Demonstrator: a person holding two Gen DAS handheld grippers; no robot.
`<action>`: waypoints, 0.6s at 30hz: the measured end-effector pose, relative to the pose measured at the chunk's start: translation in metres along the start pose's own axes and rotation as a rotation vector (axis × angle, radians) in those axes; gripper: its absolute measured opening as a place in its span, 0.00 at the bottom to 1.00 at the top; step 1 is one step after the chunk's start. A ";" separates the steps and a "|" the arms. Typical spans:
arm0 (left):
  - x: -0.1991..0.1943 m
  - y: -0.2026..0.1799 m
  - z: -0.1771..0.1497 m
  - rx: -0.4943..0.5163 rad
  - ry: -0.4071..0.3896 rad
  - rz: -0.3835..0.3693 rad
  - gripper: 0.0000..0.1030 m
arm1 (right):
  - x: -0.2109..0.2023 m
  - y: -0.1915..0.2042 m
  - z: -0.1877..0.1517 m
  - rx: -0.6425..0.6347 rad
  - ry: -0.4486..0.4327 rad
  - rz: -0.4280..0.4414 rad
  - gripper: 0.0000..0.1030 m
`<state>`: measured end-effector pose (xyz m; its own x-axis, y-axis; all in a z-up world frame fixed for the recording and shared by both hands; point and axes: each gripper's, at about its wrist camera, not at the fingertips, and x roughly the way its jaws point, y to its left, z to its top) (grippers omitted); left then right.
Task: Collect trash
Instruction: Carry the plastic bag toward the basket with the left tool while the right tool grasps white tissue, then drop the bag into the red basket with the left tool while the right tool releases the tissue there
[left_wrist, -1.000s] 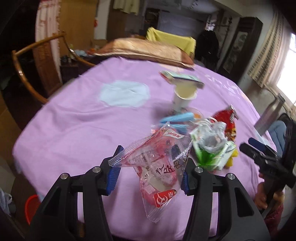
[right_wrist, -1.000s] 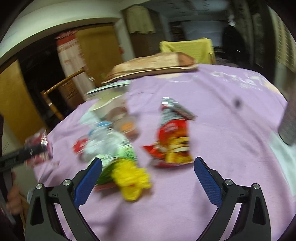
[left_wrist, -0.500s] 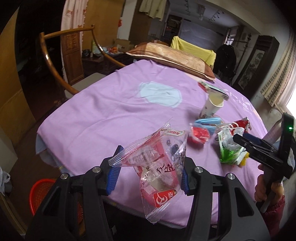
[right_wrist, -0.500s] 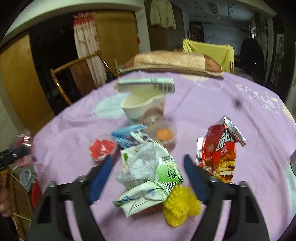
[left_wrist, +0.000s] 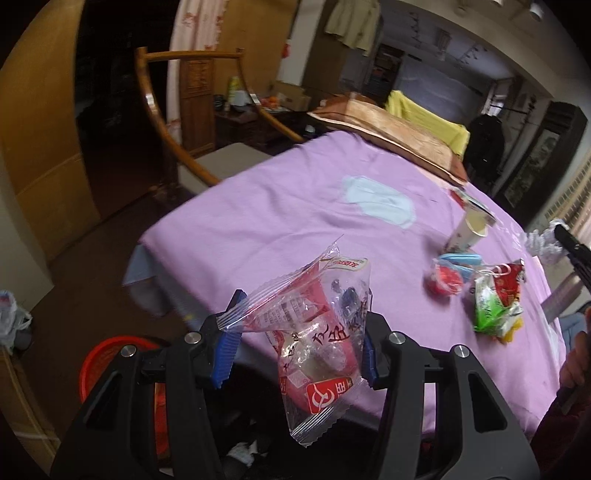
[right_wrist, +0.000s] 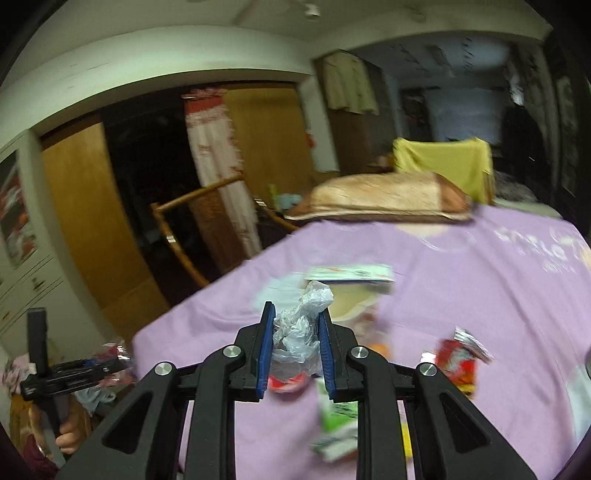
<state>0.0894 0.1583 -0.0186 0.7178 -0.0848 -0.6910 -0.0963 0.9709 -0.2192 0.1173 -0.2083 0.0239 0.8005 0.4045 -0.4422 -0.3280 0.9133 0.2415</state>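
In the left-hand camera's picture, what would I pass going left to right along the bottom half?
Red basket → clear snack wrapper held between the fingers → red jelly cup → green packet → a hand at the right edge.

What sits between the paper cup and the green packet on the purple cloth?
In the left wrist view, a red-filled plastic cup and blue wrapper lie between paper cup and green packet.

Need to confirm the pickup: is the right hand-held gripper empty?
No, the right hand-held gripper is clamped on a crumpled clear plastic bag between its blue pads.
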 end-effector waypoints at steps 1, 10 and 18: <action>-0.004 0.009 -0.003 -0.017 0.000 0.022 0.51 | 0.002 0.010 0.000 -0.013 0.000 0.025 0.22; -0.014 0.101 -0.045 -0.194 0.070 0.167 0.51 | 0.042 0.095 -0.001 -0.112 0.097 0.213 0.22; -0.002 0.170 -0.070 -0.324 0.127 0.302 0.84 | 0.075 0.166 -0.018 -0.174 0.219 0.264 0.22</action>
<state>0.0235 0.3075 -0.1032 0.5363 0.1444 -0.8316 -0.5131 0.8381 -0.1854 0.1138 -0.0252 0.0157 0.5574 0.6101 -0.5631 -0.6037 0.7634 0.2295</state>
